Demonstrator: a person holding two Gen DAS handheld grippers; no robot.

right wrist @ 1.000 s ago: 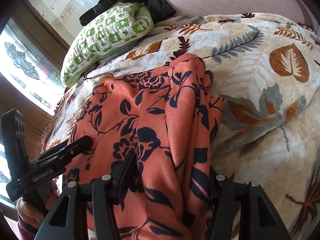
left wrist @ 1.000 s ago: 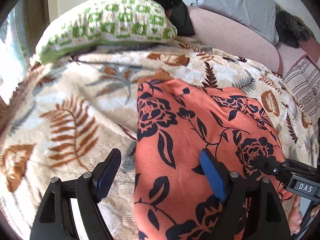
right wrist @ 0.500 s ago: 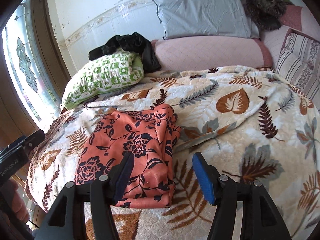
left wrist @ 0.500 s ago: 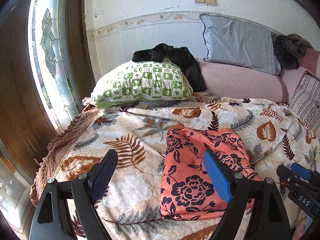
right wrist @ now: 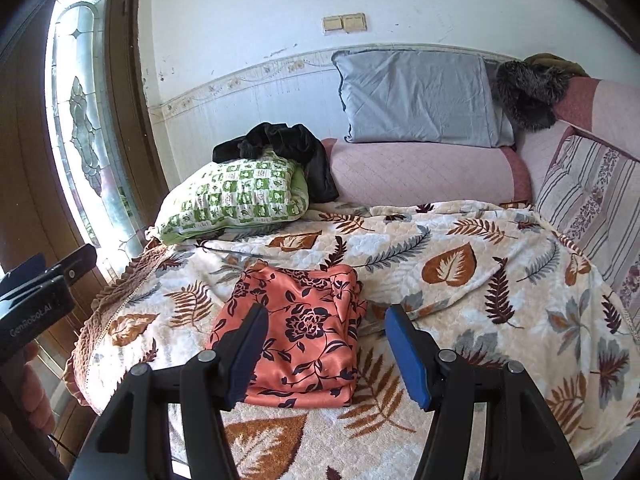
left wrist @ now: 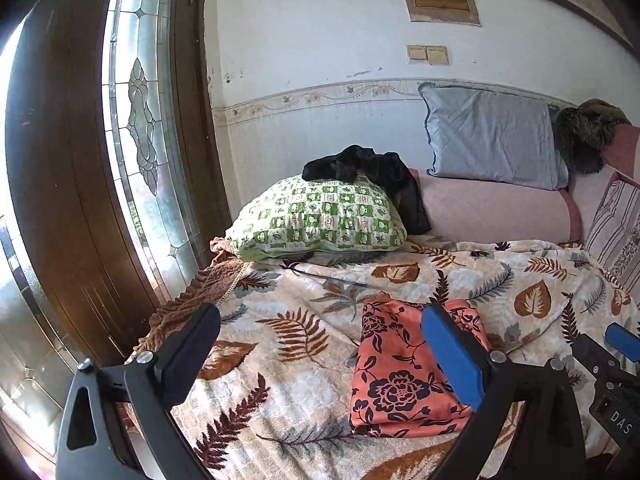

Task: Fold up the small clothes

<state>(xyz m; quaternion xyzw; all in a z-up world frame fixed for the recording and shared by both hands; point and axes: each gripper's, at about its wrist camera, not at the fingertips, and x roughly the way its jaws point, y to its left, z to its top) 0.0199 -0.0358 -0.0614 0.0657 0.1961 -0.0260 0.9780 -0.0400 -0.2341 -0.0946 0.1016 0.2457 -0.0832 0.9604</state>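
Observation:
A folded orange garment with a dark flower print (left wrist: 404, 368) (right wrist: 296, 332) lies flat on the leaf-patterned blanket (left wrist: 288, 364). My left gripper (left wrist: 320, 316) hangs above and short of it. Its jaws are opening wide with nothing between them. My right gripper (right wrist: 327, 312) is also raised and back from the garment, open and empty. The garment shows in the gap between its fingers but lies well beyond them. The right gripper's tip (left wrist: 616, 360) shows at the right edge of the left wrist view. The left gripper's body (right wrist: 40, 292) and a hand sit at the left edge of the right wrist view.
A green checked pillow (left wrist: 320, 220) with a black garment (left wrist: 372, 168) on it lies at the back. A pink bolster (left wrist: 492, 208) carries a grey pillow (left wrist: 492, 144). A striped cushion (right wrist: 592, 200) is on the right. A wooden door with glass (left wrist: 136, 120) stands to the left.
Both grippers have pulled back and up from the orange garment, which was close under them and now lies folded further off. The left jaws stand wider.

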